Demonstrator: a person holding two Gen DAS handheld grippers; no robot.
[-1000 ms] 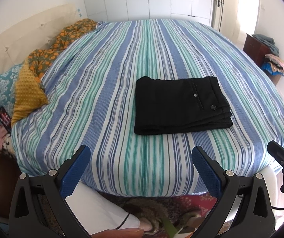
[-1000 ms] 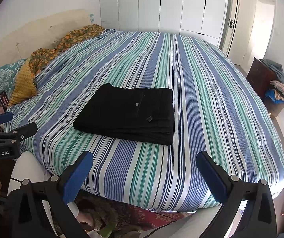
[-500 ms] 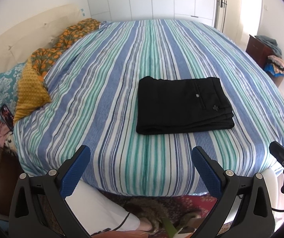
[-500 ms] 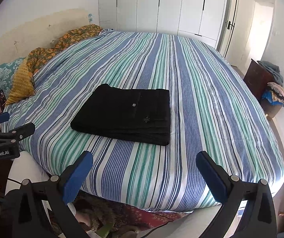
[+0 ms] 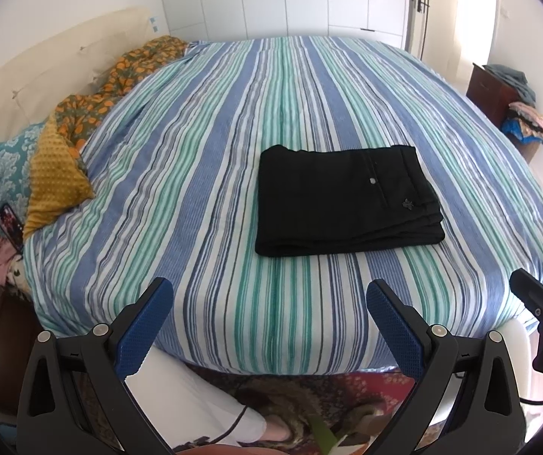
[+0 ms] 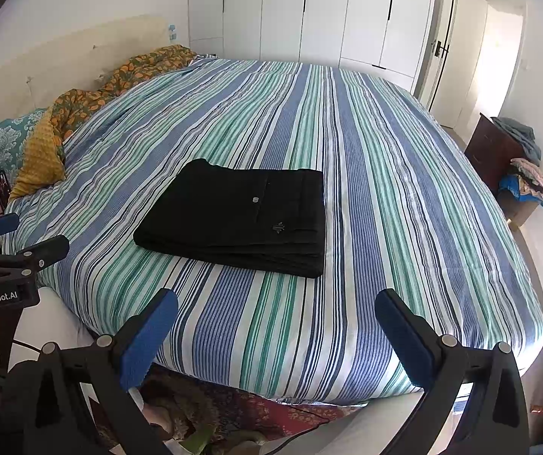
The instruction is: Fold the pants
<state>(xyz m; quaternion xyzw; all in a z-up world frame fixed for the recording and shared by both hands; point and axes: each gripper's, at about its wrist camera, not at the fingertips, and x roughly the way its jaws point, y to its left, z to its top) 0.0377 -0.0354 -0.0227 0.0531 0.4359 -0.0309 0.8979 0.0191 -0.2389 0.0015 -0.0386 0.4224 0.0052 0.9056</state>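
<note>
Black pants (image 5: 345, 199) (image 6: 239, 216) lie folded into a neat rectangle on the striped bed cover (image 5: 210, 174) (image 6: 385, 197), a button and small emblem showing on top. My left gripper (image 5: 269, 303) hangs open over the bed's near edge, well short of the pants, with nothing between its blue pads. My right gripper (image 6: 277, 314) is open too, held back from the bed edge and empty. Each gripper shows at the side of the other's view.
Orange floral bedding (image 5: 119, 79) and a yellow cushion (image 5: 53, 189) lie by the headboard at left. A phone (image 5: 9, 223) lies beside a teal pillow. White wardrobes (image 6: 309, 11) stand behind. A dark cabinet (image 6: 493, 155) with piled clothes is at right. A patterned rug (image 6: 256, 413) lies below.
Both views have shifted slightly, so the pants sit a little lower in frame. The pants have not moved on the bed and both grippers stay open.
</note>
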